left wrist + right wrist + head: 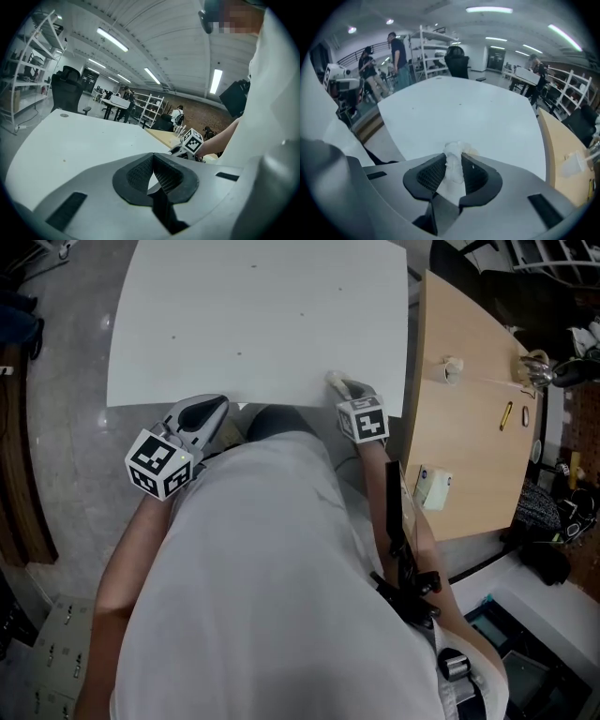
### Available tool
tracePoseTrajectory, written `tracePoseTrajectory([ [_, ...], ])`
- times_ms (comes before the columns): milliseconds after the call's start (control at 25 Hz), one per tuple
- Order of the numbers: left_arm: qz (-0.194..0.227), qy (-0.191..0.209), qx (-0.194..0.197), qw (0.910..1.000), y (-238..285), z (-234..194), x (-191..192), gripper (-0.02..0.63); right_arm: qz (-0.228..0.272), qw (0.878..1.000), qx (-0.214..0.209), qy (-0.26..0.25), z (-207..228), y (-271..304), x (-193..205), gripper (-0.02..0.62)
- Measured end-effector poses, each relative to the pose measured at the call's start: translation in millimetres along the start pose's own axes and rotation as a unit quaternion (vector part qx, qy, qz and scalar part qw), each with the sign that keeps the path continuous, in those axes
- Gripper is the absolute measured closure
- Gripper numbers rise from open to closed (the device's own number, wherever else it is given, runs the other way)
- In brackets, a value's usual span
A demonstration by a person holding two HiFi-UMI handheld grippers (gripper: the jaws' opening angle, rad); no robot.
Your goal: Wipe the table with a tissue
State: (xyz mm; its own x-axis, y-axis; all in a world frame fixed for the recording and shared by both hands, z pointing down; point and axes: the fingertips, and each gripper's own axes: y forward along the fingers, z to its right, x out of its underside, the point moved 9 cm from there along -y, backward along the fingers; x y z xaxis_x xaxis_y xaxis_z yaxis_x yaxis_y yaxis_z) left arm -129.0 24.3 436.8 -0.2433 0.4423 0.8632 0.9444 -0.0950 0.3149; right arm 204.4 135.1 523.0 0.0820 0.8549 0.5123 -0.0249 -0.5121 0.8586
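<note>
The white table [253, 324] fills the upper head view. My right gripper [345, 387] is at the table's front edge near its right corner, shut on a crumpled white tissue [335, 381]. In the right gripper view the tissue [457, 149] is pinched between the pads and sticks out past the tips of that gripper [453, 159] over the table top [464, 112]. My left gripper [217, 404] hovers at the front edge further left. Its jaws [153, 157] meet at the tips with nothing between them. The right gripper's marker cube [192, 141] shows beyond them.
A wooden table [469, 427] adjoins the white one on the right, carrying a small white box [433, 488], a cup [452, 367] and a yellow pen [506, 415]. The person's torso covers the lower head view. Shelves, chairs and people stand in the background of both gripper views.
</note>
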Motion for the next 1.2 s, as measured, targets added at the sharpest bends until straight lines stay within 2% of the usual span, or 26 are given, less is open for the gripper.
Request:
tracePoseTrajectory([
  [120,0.003,0.001,0.0,1.0,1,4,0,0.598,0.039,0.999,-0.006,0.029,0,-8,1,0.5],
  [320,0.003,-0.002,-0.009,1.0,0,4,-1,0.6,0.052,0.998,-0.018,0.011,0,-9,-8,0.5],
  [480,0.001,0.002,-0.017,0.9998,5,-1,-7,0.6,0.071,0.997,-0.031,0.015,10,-3,-25,0.5],
  [640,-0.007,-0.005,-0.017,0.9998,15,-2,-11,0.598,0.057,0.998,-0.019,0.004,28,6,-35,0.5],
  [800,-0.017,-0.006,-0.016,0.9997,29,-3,-22,0.6,0.05,0.998,-0.024,0.019,46,14,-43,0.5],
  [1040,-0.003,0.005,-0.027,0.9996,50,-11,-46,0.598,0.064,0.997,-0.029,-0.022,81,32,-66,0.5],
  [1200,0.003,-0.001,-0.031,0.9995,70,-13,-48,0.598,0.052,0.997,-0.027,-0.052,116,43,-85,0.5],
])
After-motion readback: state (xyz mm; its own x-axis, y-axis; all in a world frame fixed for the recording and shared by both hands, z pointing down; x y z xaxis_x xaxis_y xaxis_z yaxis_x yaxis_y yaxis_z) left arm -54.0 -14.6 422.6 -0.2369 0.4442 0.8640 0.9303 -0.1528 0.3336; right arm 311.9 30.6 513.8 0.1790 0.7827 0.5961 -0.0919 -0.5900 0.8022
